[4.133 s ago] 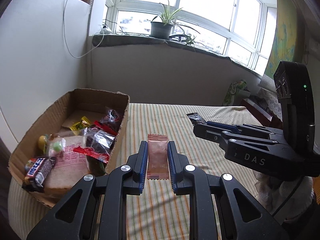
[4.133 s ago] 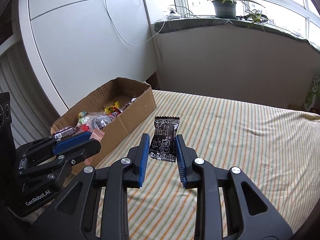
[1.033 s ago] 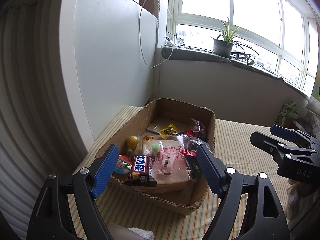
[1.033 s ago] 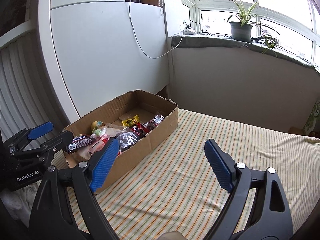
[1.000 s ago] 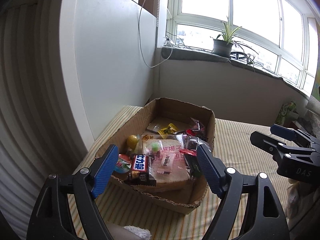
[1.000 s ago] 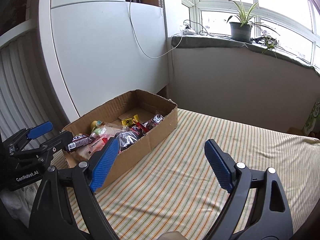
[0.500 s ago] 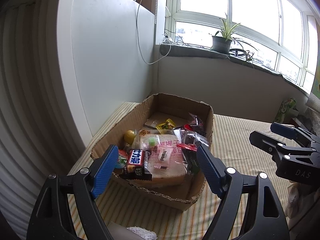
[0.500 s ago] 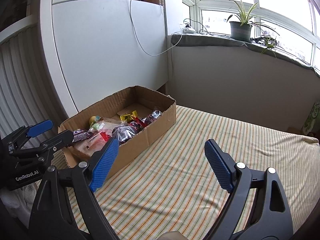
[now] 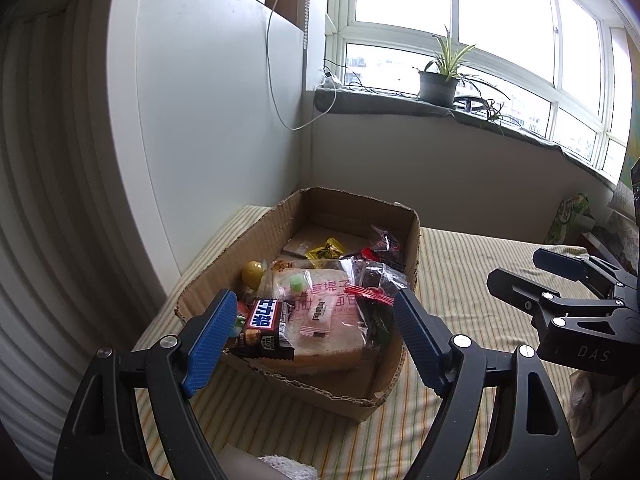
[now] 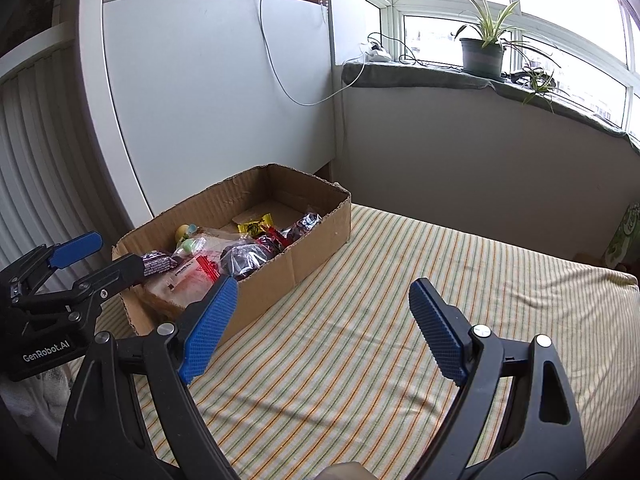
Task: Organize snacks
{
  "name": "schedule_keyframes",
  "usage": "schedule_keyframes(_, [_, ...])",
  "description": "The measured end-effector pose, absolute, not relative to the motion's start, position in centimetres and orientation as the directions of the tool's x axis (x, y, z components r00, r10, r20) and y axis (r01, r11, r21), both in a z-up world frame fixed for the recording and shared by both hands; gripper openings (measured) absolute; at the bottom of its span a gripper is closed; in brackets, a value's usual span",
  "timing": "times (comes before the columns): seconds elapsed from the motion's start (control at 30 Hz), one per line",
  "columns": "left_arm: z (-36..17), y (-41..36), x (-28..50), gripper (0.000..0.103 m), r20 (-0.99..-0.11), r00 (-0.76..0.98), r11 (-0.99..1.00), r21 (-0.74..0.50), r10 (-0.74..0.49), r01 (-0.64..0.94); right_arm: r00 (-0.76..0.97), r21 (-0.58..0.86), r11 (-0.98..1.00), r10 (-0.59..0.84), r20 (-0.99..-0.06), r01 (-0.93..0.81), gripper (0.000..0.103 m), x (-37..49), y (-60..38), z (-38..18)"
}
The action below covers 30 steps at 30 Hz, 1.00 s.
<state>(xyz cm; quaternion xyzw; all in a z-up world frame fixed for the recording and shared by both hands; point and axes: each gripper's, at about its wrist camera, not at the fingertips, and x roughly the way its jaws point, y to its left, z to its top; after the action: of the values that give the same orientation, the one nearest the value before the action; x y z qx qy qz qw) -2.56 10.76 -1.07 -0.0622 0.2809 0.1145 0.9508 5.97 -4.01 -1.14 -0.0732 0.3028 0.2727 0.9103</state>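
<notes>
Left wrist view frames the snacks [image 9: 320, 300] piled in the cardboard box [image 9: 414, 248], which sits on the striped cloth [image 9: 460, 276] against the white wall. They lie ahead of the left gripper [image 9: 314, 332], between and beyond its two blue pads [image 9: 208, 336], none of them touching; its jaws stand wide apart and hold nothing. A chocolate bar [image 9: 262, 330] and a small pink packet [image 9: 318, 316] lie on a wrapped bread slice [image 9: 336, 340] at the near end of the box. The right gripper [image 10: 322, 320] hovers over bare cloth just beside the box's long side, jaws likewise spread and holding nothing. A potted plant [image 10: 482, 48] stands on the windowsill.
</notes>
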Motion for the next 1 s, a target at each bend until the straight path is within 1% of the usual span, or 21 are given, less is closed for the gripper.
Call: schedule_keyframes(1.0, [-1.10, 10.89, -2.57, 0.080, -0.545, 0.818, 0.965, -0.055, 0.185, -0.255, 0.655, 0.022, 0.836, 0.445, -0.611, -0.548, 0.090, 5.95, -3.72, -1.80])
